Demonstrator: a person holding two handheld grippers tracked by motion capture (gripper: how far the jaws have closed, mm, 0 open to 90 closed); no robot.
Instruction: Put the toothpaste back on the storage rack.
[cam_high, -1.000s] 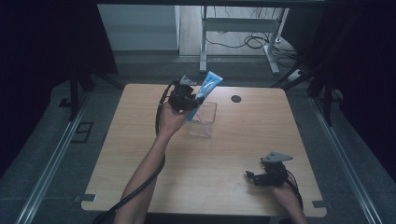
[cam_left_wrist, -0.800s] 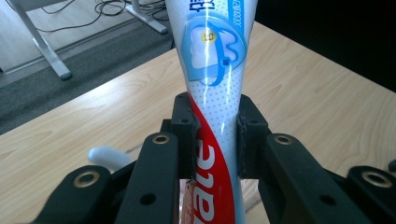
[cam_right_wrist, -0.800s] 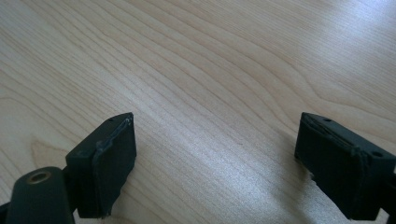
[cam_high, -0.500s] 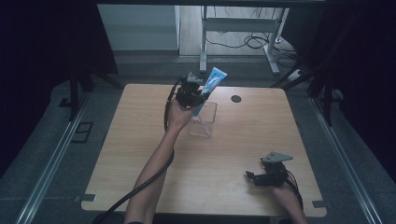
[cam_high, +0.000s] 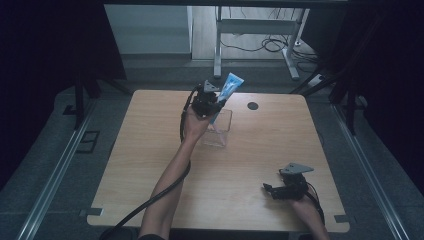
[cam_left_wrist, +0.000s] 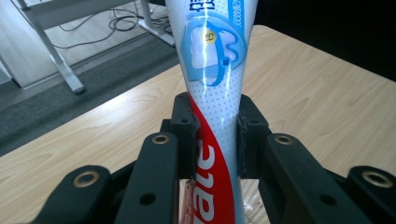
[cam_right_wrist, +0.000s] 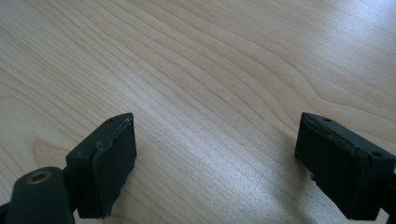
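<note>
Lowered slightly, the left tongs (cam_high: 212, 107) clamp the soft, light toothpaste tube (cam_left_wrist: 212, 88) mid-body, a sensible hold, above the clear box (cam_high: 220, 131); right tongs (cam_right_wrist: 215, 158) gape empty on the desk (cam_high: 150, 150).

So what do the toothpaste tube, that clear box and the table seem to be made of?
Toothpaste tube: glossy printed plastic laminate, judging by the bright streak of glare along it. Clear box: transparent hard plastic, probably acrylic; the tabletop shows through its walls. Table: light wood or wood-look laminate, matte, with visible grain.
</note>
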